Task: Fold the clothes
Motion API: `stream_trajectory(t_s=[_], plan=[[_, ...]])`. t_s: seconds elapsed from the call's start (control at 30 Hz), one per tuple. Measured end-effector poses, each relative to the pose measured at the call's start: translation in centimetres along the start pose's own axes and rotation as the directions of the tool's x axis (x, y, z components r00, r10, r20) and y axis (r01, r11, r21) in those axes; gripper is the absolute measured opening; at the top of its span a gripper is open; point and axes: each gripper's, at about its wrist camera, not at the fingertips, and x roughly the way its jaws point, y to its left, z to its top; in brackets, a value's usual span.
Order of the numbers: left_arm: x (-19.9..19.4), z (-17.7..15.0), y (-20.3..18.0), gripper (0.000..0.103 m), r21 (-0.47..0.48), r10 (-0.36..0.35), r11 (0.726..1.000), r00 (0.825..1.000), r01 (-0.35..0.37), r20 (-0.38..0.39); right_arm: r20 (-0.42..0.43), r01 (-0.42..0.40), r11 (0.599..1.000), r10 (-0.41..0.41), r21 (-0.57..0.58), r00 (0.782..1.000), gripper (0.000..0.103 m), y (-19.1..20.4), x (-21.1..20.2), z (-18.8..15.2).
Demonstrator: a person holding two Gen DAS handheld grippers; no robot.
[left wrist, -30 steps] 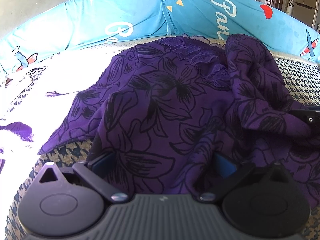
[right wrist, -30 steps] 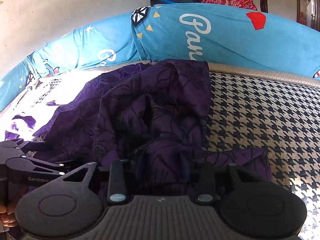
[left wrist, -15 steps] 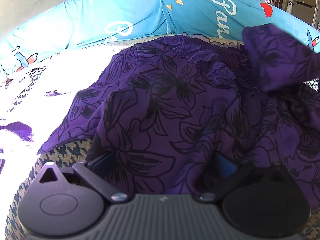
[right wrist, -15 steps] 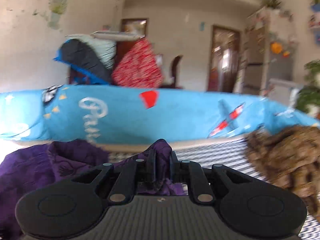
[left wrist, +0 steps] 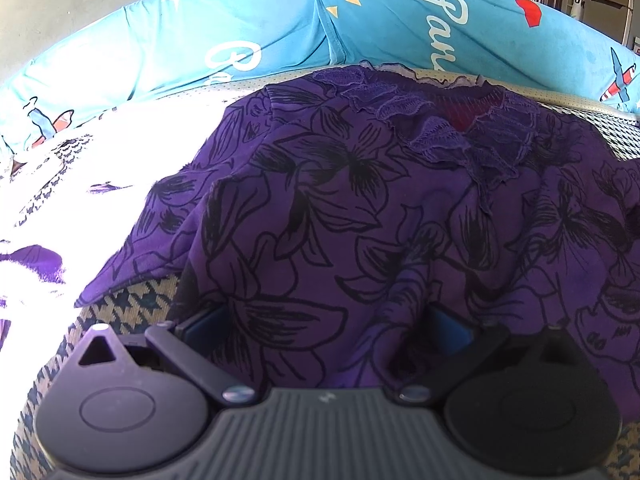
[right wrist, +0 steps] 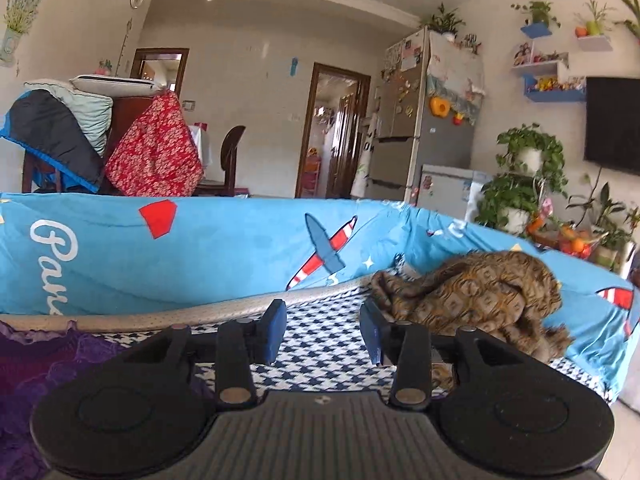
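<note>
A purple garment (left wrist: 360,208) with a black flower print and a lace neckline lies spread on the houndstooth seat (left wrist: 136,304). Its near hem drapes over my left gripper (left wrist: 326,324), whose blue pads (left wrist: 204,320) stand wide apart, so the gripper is open with cloth bunched between the fingers. In the right wrist view only a purple edge (right wrist: 48,364) of the garment shows at lower left. My right gripper (right wrist: 323,334) is open above the seat (right wrist: 320,364), holding nothing.
A blue printed cushion back (left wrist: 240,28) curves behind the seat (right wrist: 224,252). A crumpled brown patterned garment (right wrist: 480,296) lies at the right end. Bright sun washes out the seat's left part. Beyond are a fridge (right wrist: 432,120), plants and a chair.
My right gripper lifted the purple sleeve up and to the right, then let it go and opened. The garment's right side now lies spread out. The left gripper has stayed put.
</note>
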Motion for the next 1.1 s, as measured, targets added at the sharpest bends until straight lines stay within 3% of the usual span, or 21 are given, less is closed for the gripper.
stream_trajectory(t_s=[0.23, 0.5, 0.7, 0.93, 1.1], plan=[[0.0, -0.2, 0.0, 0.103, 0.002, -0.001, 1.0, 1.0, 0.001, -0.005, -0.122, -0.164, 0.978, 0.18, 0.127, 0.976, 0.04, -1.1, 2.3, -1.2], [0.2, -0.1, -0.2, 0.103, 0.002, -0.001, 1.0, 1.0, 0.001, -0.004, -0.167, -0.343, 0.931, 0.361, 0.127, 0.918, 0.04, 1.2, 3.7, -2.1], [0.3, -0.1, -0.3, 0.103, 0.002, 0.003, 1.0, 1.0, -0.003, -0.004, -0.197, -0.399, 0.908, 0.417, 0.124, 0.887, 0.04, 2.4, 5.0, -2.6], [0.5, -0.1, -0.4, 0.103, 0.009, 0.008, 1.0, 1.0, -0.008, -0.001, -0.224, -0.405, 0.906, 0.422, 0.119, 0.878, 0.04, 3.2, 7.4, -3.0], [0.6, -0.1, -0.4, 0.103, 0.01, 0.004, 1.0, 1.0, -0.004, -0.001, -0.251, -0.415, 0.896, 0.443, 0.159, 0.861, 0.04, 3.7, 9.6, -3.1]])
